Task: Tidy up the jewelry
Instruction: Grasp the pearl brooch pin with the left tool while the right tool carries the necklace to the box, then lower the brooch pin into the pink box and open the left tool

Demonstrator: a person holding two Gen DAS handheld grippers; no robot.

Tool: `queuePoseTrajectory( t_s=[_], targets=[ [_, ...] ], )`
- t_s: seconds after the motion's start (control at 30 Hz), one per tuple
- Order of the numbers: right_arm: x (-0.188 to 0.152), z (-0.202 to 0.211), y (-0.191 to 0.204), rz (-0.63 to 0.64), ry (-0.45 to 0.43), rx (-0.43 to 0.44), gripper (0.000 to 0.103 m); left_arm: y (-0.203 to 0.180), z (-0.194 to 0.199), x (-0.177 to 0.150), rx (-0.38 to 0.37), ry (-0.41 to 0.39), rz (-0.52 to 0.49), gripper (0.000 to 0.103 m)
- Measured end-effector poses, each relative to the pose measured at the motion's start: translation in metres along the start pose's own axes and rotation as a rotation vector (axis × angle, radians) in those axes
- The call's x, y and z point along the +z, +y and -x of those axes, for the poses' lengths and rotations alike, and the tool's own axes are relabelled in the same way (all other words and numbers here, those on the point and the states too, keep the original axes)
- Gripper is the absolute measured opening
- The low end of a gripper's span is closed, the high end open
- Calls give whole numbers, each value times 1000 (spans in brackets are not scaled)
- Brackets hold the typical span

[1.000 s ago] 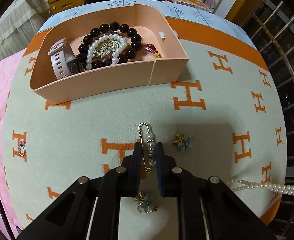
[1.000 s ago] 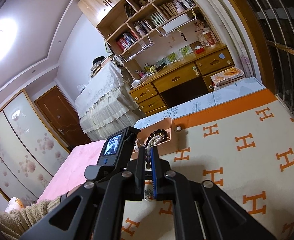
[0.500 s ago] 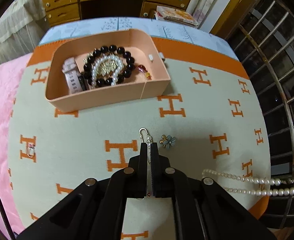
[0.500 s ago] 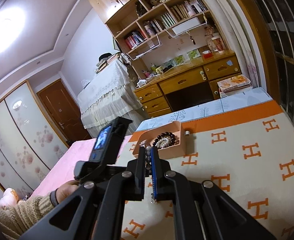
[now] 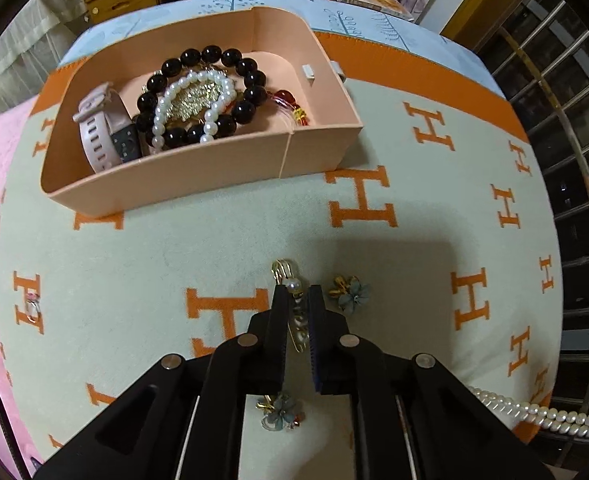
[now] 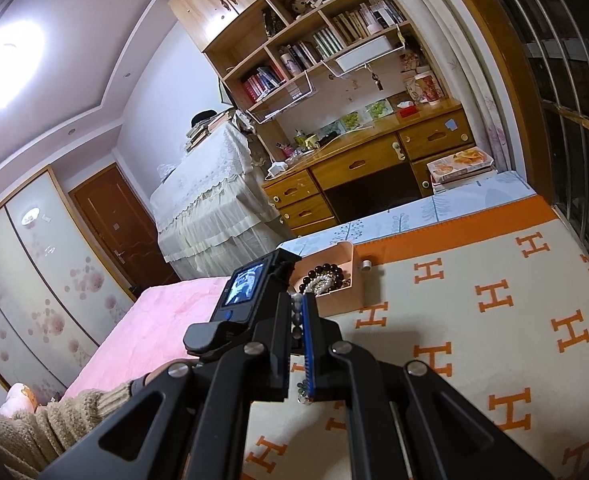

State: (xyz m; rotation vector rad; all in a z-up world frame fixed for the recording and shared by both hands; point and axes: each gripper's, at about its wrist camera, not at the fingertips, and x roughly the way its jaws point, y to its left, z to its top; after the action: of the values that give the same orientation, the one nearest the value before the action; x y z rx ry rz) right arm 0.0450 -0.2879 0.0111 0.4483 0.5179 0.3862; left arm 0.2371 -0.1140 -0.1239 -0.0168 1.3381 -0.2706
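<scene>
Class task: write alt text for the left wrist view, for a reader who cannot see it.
The left gripper points down at an H-patterned blanket, jaws either side of a gold pearl pin. Beyond, a peach box holds bracelets and a watch; two flower earrings and a pearl necklace lie loose.

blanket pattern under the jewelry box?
Cream blanket with orange H letters and an orange border; clearest in the left wrist view.

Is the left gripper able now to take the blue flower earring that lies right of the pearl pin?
Probably not yet: the left gripper is closed on the pearl pin. The blue flower earring itself lies uncovered on the blanket.
</scene>
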Motion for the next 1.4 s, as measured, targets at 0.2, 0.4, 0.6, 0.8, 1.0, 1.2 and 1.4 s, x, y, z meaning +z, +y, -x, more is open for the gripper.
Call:
queuePoseTrajectory(
  t_s=[0.2,0.4,0.6,0.8,1.0,1.2,1.4],
  targets=[
    [-1,-1,-5,-15,5,6,5,-11,-4,0,68,8,-50,17],
    [-2,0,-12,-34,5,4,5,-15,-6,2,84,-10,-67,11],
    [-2,0,-15,-38,6,1,5,-11,0,0,48,-17,-52,11],
    [1,-3,-10,-18,18,8,5,-1,24,-2,22,-43,-66,11],
    [30,-24,9,22,41,47,5,8,62,3,14,-97,-72,11],
    [78,-67,30,48,55,85,5,25,112,26,41,-198,-61,11],
    [108,-119,35,64,54,47,5,55,138,59,36,-272,-16,11]
  ],
)
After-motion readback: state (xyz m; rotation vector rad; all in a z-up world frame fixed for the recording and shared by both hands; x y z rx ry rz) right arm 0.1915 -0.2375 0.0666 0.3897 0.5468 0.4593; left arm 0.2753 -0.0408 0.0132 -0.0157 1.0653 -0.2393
